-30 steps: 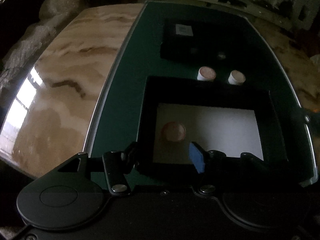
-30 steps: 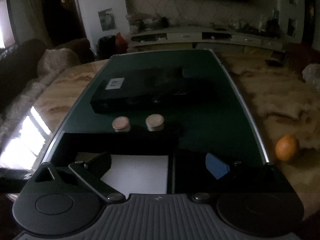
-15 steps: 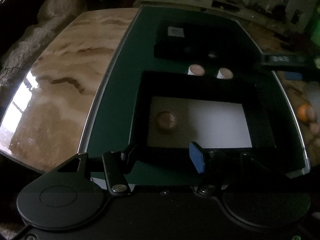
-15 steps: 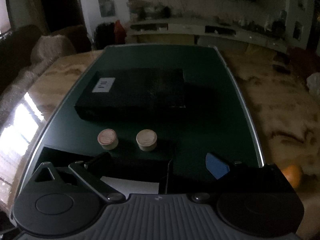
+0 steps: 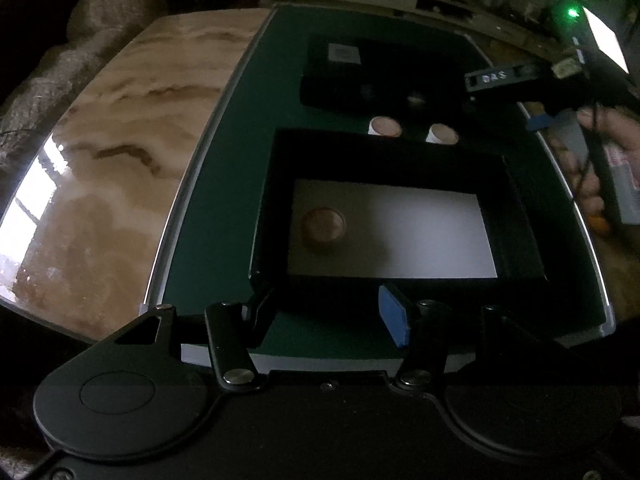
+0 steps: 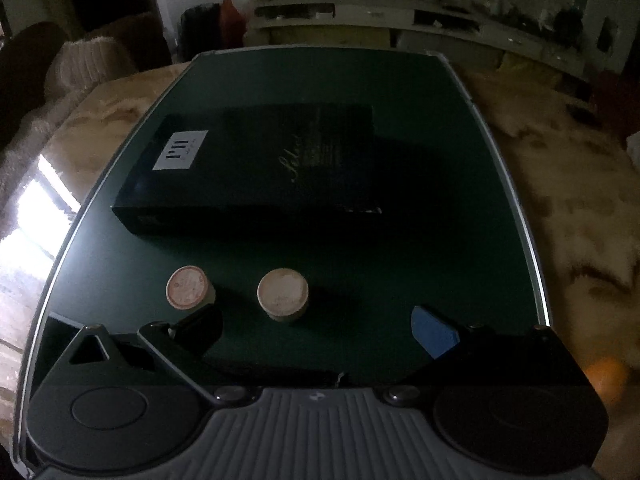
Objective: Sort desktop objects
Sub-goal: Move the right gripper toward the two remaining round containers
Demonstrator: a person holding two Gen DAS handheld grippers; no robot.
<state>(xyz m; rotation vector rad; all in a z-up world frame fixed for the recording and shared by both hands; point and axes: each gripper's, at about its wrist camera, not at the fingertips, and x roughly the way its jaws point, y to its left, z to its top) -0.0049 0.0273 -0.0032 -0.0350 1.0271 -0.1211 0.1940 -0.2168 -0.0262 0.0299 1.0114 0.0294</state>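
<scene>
A: Why the open black tray (image 5: 520, 216) on the green surface (image 5: 224, 184)?
B: It collects the sorted pieces; one round cap (image 5: 322, 225) lies inside; two caps (image 6: 282, 293) wait just beyond it.
A: And the grippers?
B: Right gripper (image 6: 320, 330) spread, empty, nearing them; left gripper (image 5: 324, 314) apart, holding nothing.

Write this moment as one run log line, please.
left gripper: empty, over open box | right gripper: open, near two cups | one cup boxed

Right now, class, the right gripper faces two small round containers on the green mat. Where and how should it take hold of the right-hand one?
Grip the right-hand container across its round side wall, coming from above and in front. It stands upright, apart from the left container, so the open right gripper can straddle it.
</scene>
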